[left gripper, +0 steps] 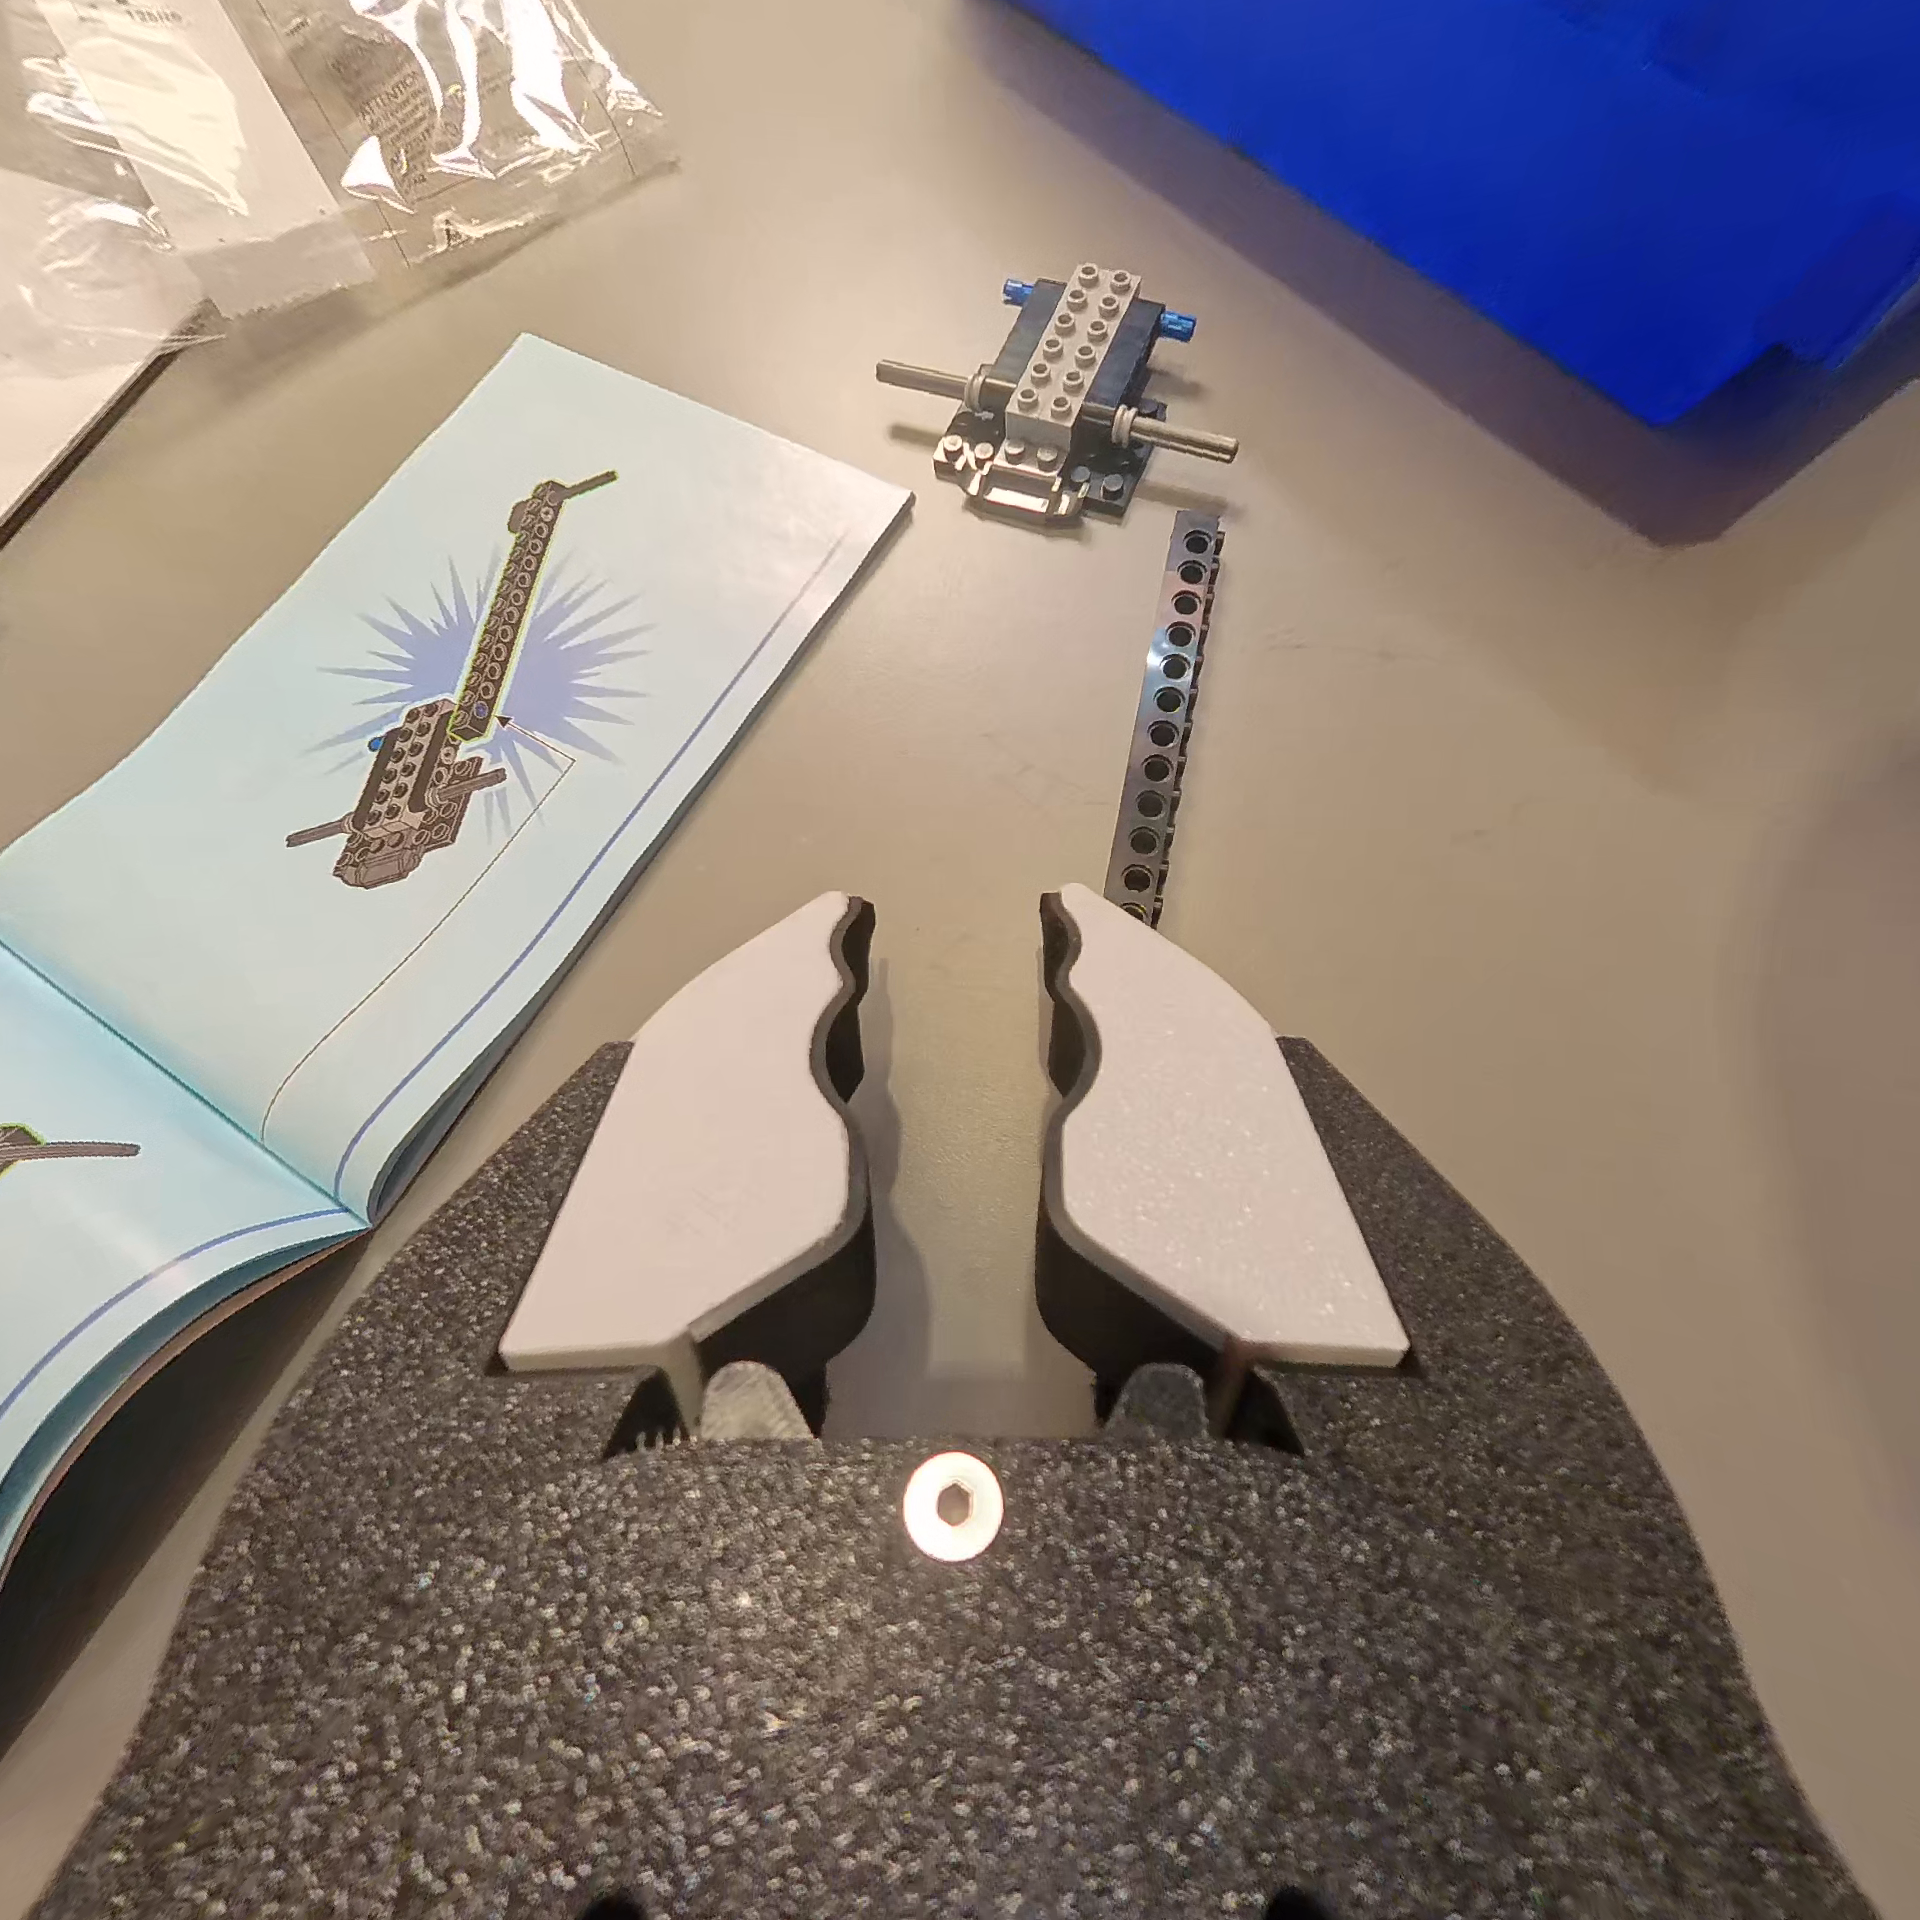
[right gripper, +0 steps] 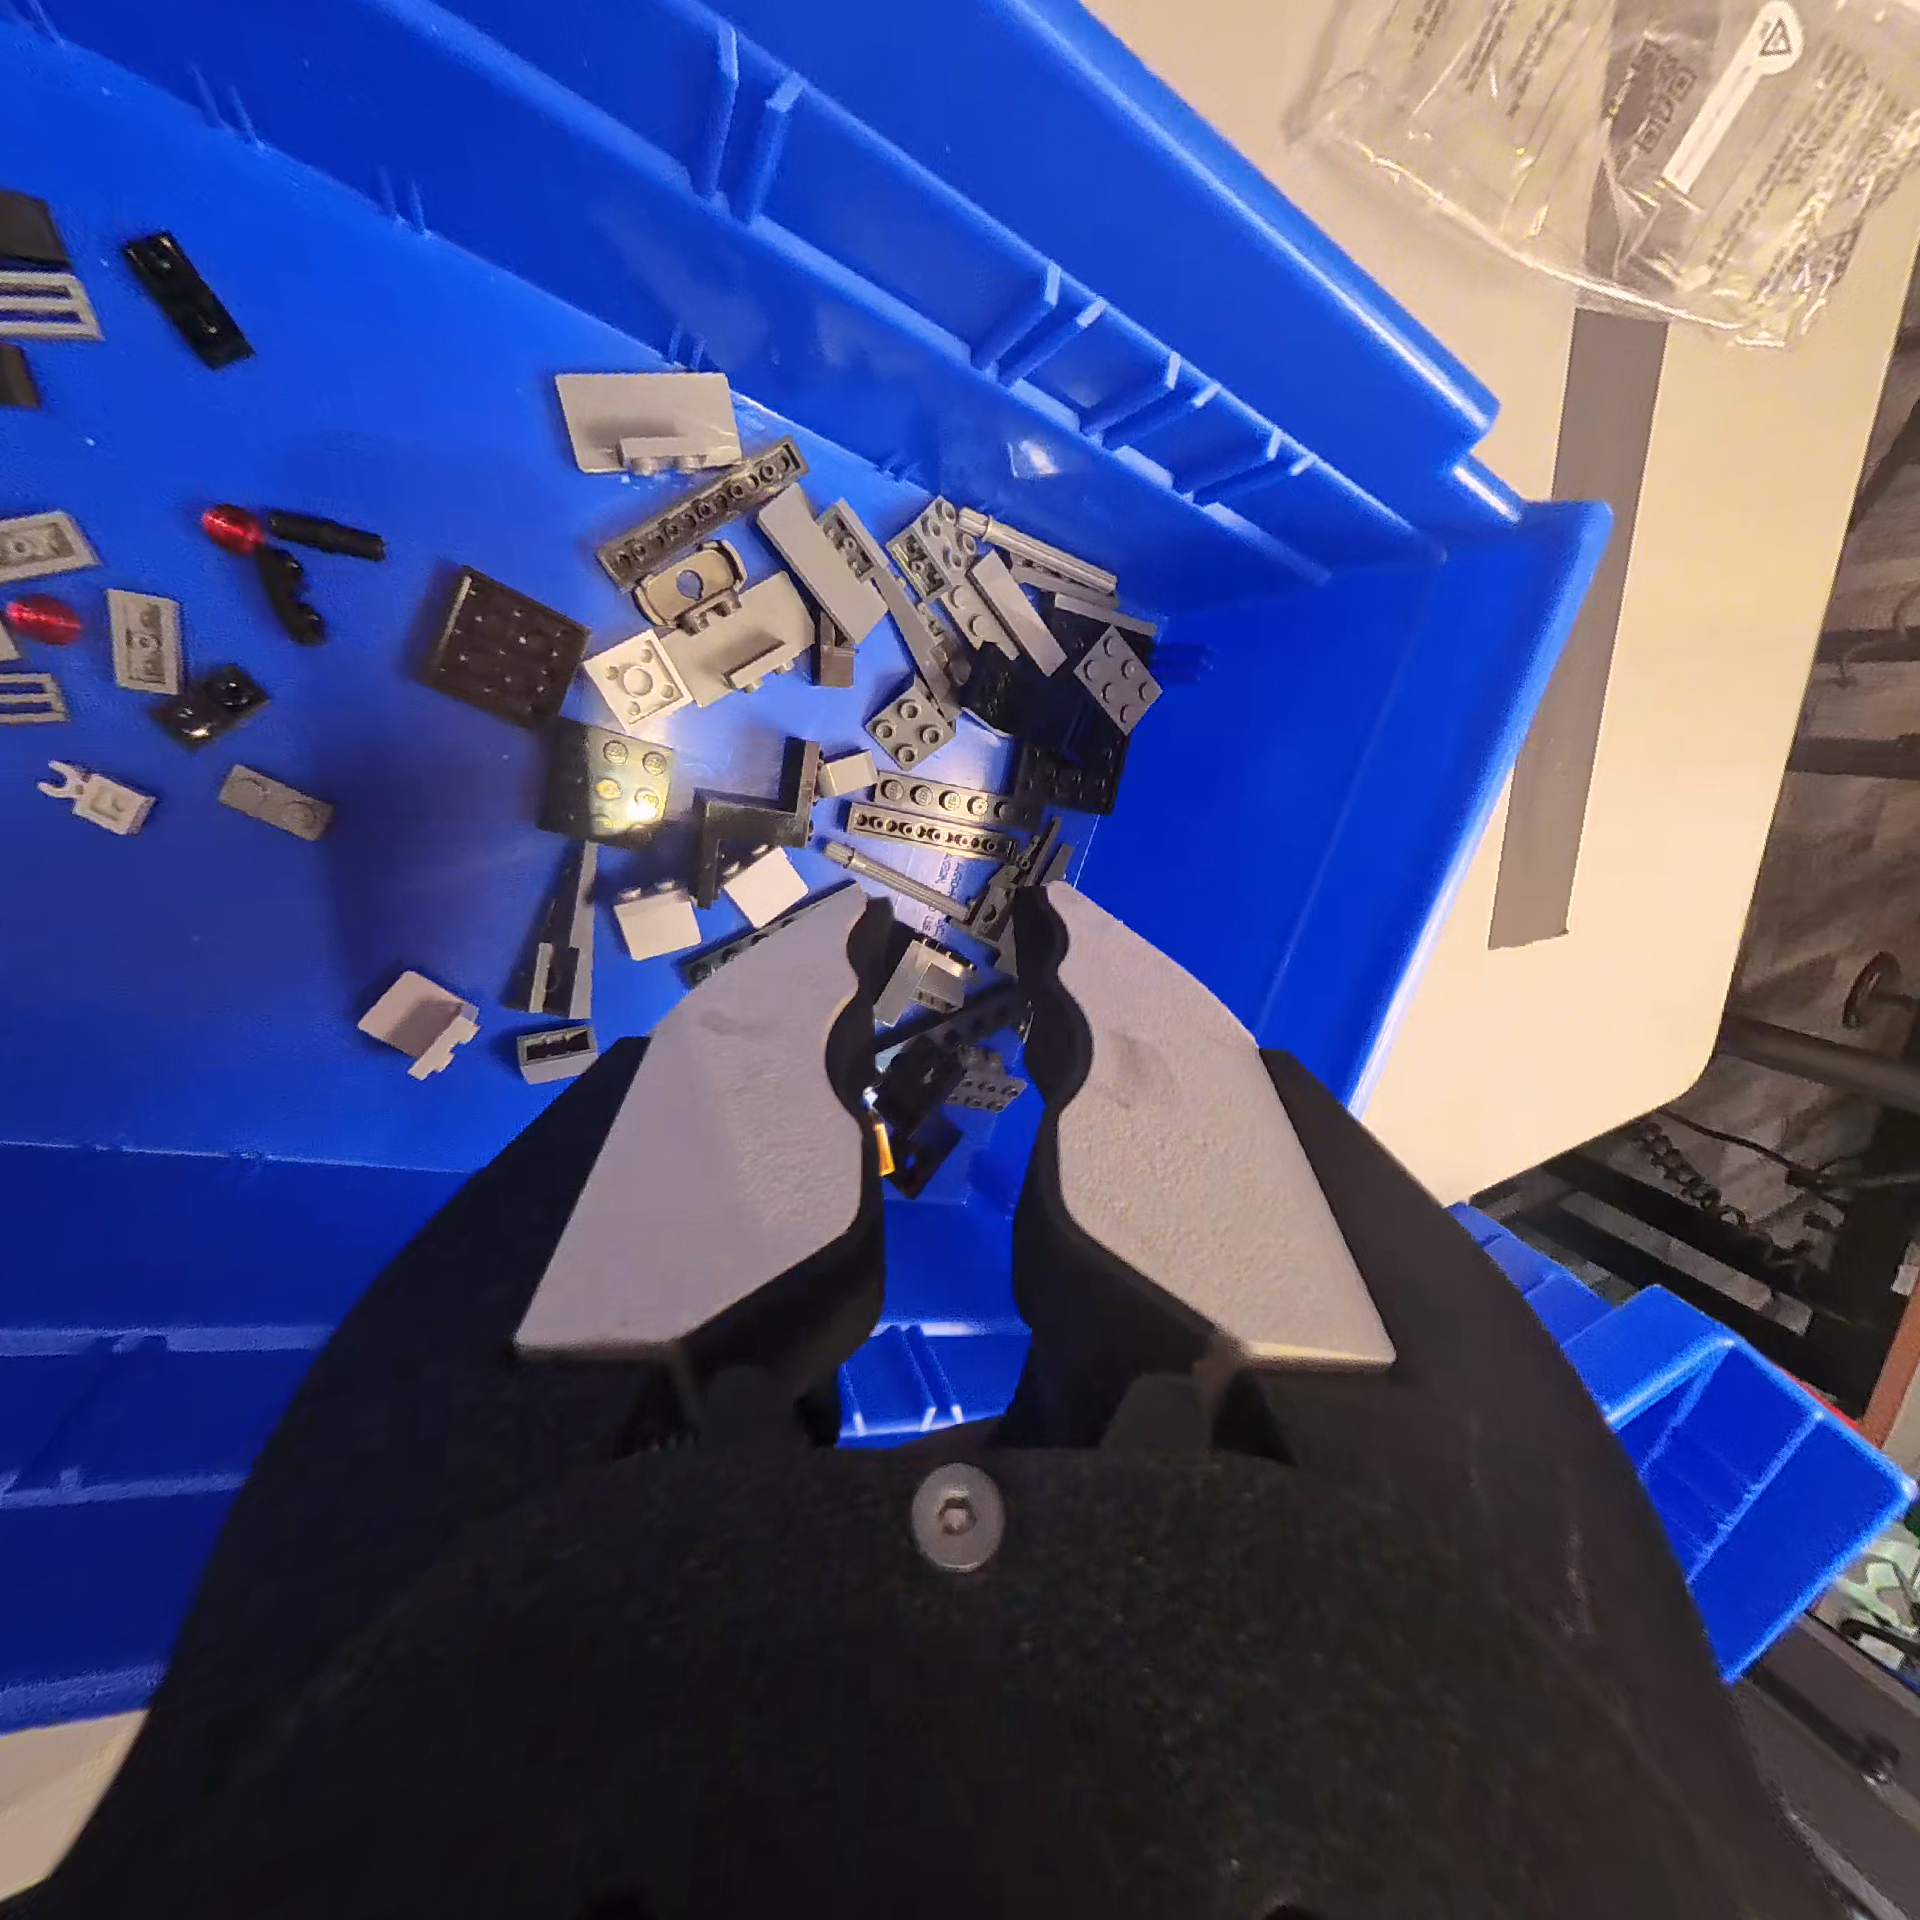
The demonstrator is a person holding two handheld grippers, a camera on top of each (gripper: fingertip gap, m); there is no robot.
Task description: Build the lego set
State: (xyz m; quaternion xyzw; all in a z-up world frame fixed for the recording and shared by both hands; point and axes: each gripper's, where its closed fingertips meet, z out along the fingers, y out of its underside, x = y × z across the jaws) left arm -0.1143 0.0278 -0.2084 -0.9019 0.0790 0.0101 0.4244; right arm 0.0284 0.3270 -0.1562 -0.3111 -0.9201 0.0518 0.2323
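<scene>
We see the left hand-held gripper [left gripper: 956, 920] released, a black holed beam [left gripper: 1169, 717] lying lengthwise just ahead-right of it; the right hand-held gripper [right gripper: 940, 909] gapes empty over binned bricks [right gripper: 925, 977].

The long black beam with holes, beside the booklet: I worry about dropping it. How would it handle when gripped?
The beam looks like rigid plastic, so probably stiff and light. It lies flat, so it should not roll. Its glossy sides may slip; gripped at one end, it might swing.
</scene>
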